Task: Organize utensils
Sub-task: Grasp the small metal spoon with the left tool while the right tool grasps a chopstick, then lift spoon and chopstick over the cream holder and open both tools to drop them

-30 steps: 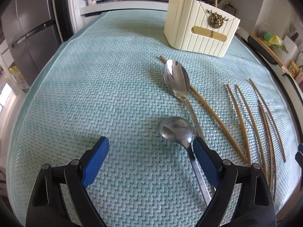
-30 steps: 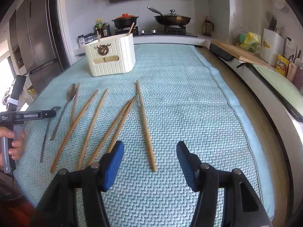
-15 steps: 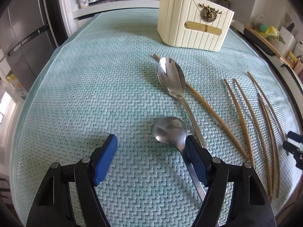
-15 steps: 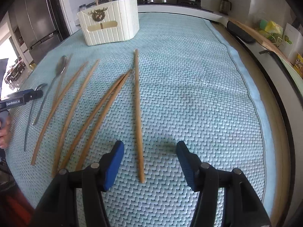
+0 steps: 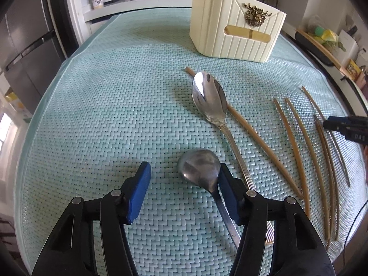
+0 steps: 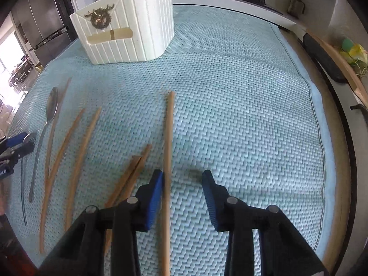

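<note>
A: Any writing you can read?

B: Hardly any. From my right wrist camera a white scrap of lettering shows on the left gripper's body at the far left edge, too small to read. The cream utensil holder [image 5: 237, 31] has a brass stag-head emblem [image 5: 254, 16] above a slot, with no words on it.

A: Where's my left gripper [image 5: 184, 179]?

B: Low over the teal woven mat [image 5: 103, 115] on the table, fingers [image 5: 140, 191] spread wide and holding nothing. The small spoon [image 5: 199, 168] lies bowl-forward between them, close against the right finger; whether it touches I can't tell. Its handle runs back under that finger.

A: And the bigger one?

B: The large spoon [image 5: 210, 100] lies just beyond, bowl toward the holder, resting across one chopstick [image 5: 253, 135]. Its handle passes right of my right finger.

A: Right gripper [image 6: 182, 184]?

B: Also wide open, gripping nothing. A long chopstick [image 6: 169, 138] runs between its fingers [image 6: 154, 197], hard by the left one and blurred there, so contact is unclear. Two crossed chopsticks [image 6: 133, 172] lie just left of that finger, more [image 6: 76, 156] further left beside the spoons. The holder stands well ahead, left of centre
</note>
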